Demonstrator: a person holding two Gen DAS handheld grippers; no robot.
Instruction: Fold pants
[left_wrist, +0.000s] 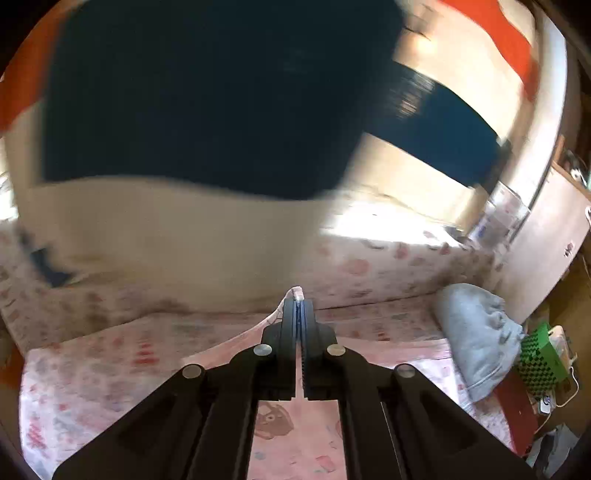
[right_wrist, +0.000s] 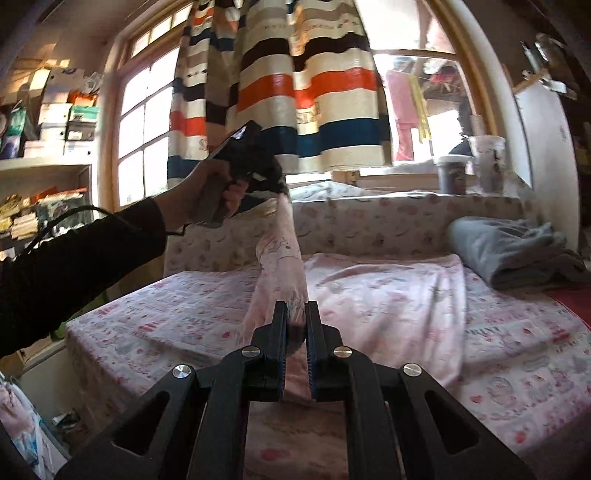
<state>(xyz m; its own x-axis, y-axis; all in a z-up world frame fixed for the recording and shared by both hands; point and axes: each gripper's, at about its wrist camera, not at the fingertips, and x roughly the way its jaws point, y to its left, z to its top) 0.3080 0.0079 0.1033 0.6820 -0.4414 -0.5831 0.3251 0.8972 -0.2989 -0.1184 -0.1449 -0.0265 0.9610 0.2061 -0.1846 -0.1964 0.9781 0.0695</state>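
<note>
- Clearly, the pink printed pants (right_wrist: 284, 258) hang stretched between the two tools above the bed (right_wrist: 517, 354), one part raised and the rest draped over the sheet's middle.
- The left hand-held gripper (left_wrist: 298, 306) has its jaws pressed together on a thin edge of the pants, whose tip pokes out beyond the fingertips.
- The right hand-held gripper (right_wrist: 295, 321) is clamped on a thicker bunch of the same fabric.
- In the right wrist view, a person's hand (right_wrist: 207, 192) in a dark sleeve (right_wrist: 81, 258) holds the left tool up near the bed's far edge.
- A folded grey garment (right_wrist: 513, 247) lies at the bed's far right corner.
- A striped curtain (right_wrist: 280, 96) hangs over the window (right_wrist: 144, 122) behind the bed.
</note>
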